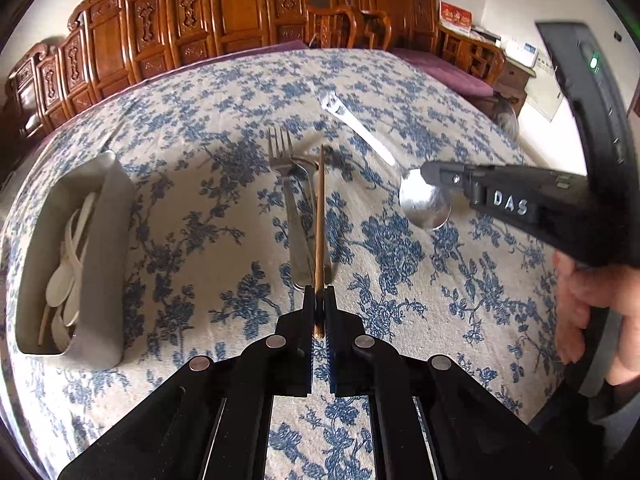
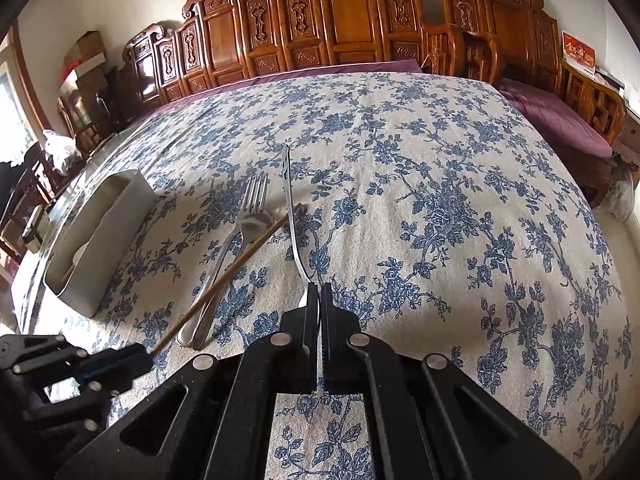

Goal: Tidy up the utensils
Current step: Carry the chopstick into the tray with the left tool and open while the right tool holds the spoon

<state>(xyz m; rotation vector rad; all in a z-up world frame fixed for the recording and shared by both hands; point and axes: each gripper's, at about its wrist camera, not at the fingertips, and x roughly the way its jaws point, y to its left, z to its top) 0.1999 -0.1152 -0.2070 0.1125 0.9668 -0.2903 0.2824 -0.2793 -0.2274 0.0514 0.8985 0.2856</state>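
Note:
My left gripper is shut on the near end of a brown chopstick, which points away over the floral tablecloth. In the right wrist view the same gripper sits at the lower left with the chopstick slanting up from it. My right gripper is shut on the bowl end of a metal spoon, whose handle sticks out forward. From the left wrist view that gripper and the spoon bowl hang at the right. A fork and a second spoon lie on the cloth under the chopstick.
A grey organizer box stands at the left of the table with several white plastic spoons inside; it also shows as the grey box. A hand grips the right tool. Carved wooden chairs line the far side.

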